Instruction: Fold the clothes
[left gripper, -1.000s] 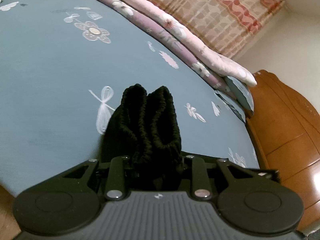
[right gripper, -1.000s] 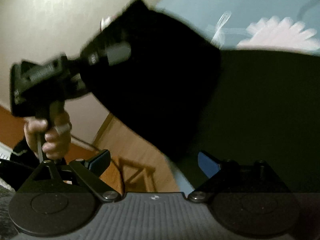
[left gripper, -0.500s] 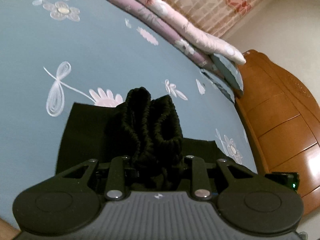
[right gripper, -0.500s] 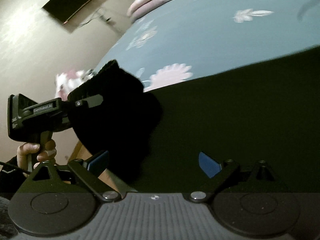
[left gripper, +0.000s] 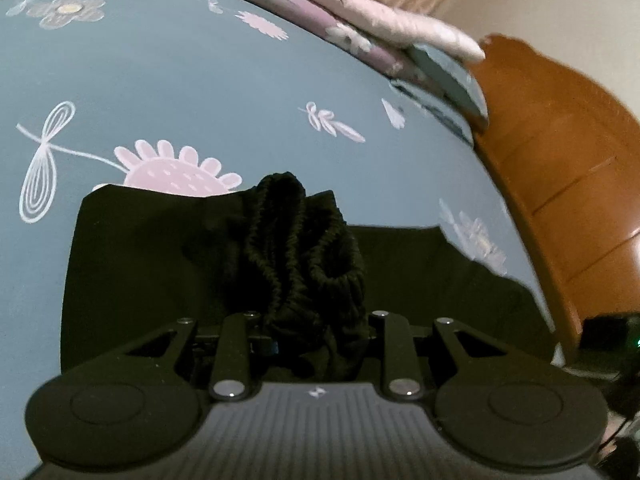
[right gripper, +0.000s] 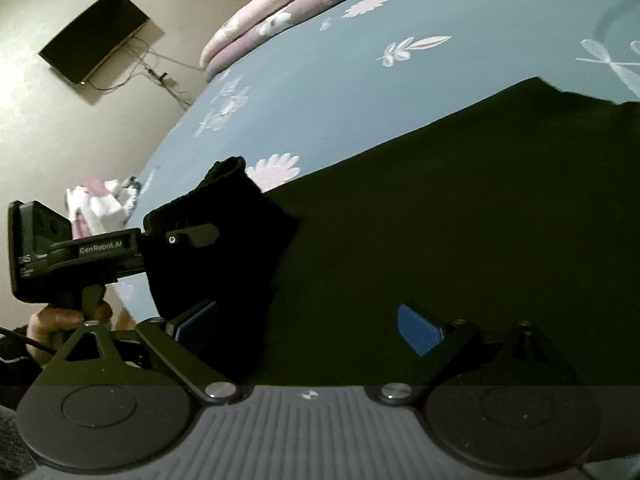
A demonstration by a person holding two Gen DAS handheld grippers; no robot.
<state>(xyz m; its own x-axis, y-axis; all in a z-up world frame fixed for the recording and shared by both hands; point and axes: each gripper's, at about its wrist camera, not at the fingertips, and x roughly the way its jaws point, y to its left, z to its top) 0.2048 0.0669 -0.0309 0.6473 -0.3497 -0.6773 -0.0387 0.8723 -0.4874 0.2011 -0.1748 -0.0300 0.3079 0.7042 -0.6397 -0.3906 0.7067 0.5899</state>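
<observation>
Left wrist view: compared with a second ago, when only blue bedsheet lay beyond the bunched fabric, a broad flat expanse of the black garment (left gripper: 140, 280) is now seen spread on the bed (left gripper: 200, 80) beneath and beside the claw. The left claw (left gripper: 308, 332) is seen narrowed around a gathered, ribbed elastic waistband (left gripper: 304, 248), which stands up in thick corded folds between the fingers; the grip is unchanged from the earlier frames. The sheet is smooth and matte blue, printed with white dragonflies and pink flowers. Soft, rolled pink and mauve floral quilts (left gripper: 360, 12) are piled along the far edge, and a glossy, curved wooden headboard (left gripper: 560, 160) is seen at the right, blurred.

Right wrist view: a second ago the garment hung in the air, blurred; now the dark cloth (right gripper: 440, 220) is laid flat and smooth across the bed (right gripper: 320, 80), its straight edge running diagonally. The right claw (right gripper: 308, 328) is seen spread wide, its blue textured pads (right gripper: 420, 328) apart with nothing pinched between them, over the cloth. At the left, the left claw (right gripper: 192, 236) is seen clamped on the bunched waistband (right gripper: 224, 216), its handle gripped by a hand (right gripper: 60, 320). A flat dark wall-mounted television (right gripper: 94, 36) with trailing cables is visible.
</observation>
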